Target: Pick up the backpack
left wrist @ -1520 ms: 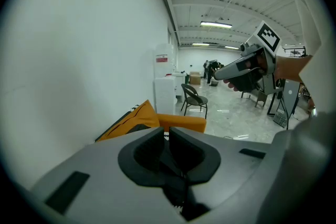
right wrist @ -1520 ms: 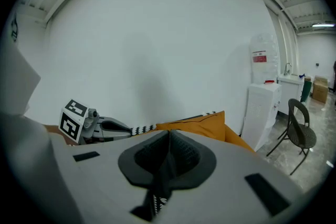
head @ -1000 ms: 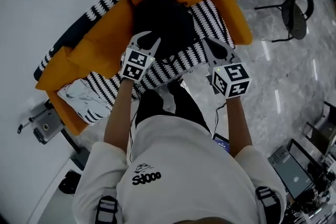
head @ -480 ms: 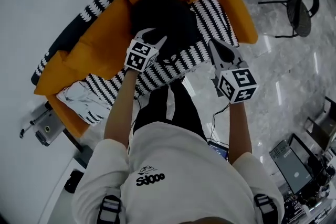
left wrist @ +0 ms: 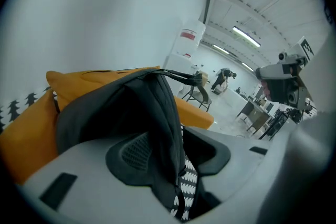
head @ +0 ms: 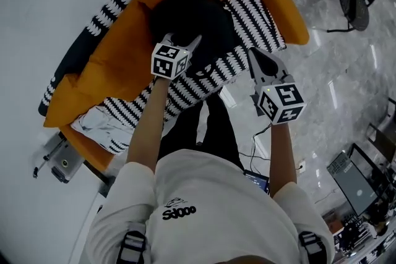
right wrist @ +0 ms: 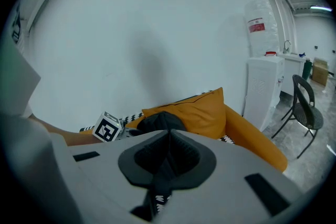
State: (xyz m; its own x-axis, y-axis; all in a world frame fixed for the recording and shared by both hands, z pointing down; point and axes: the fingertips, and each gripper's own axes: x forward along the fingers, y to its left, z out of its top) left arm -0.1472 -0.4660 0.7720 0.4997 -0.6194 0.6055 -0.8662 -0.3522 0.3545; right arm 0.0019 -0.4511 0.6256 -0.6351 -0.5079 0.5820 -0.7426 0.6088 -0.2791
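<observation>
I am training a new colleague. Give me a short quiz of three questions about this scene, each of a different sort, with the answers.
1. True or false: the backpack lies on the floor.
2. What colour is the sofa? A orange, B green, C blue.
3. Fill in: the fingers of the right gripper stand ____ (apart or together).

Key
1. False; it lies on the sofa.
2. A.
3. Together.
</observation>
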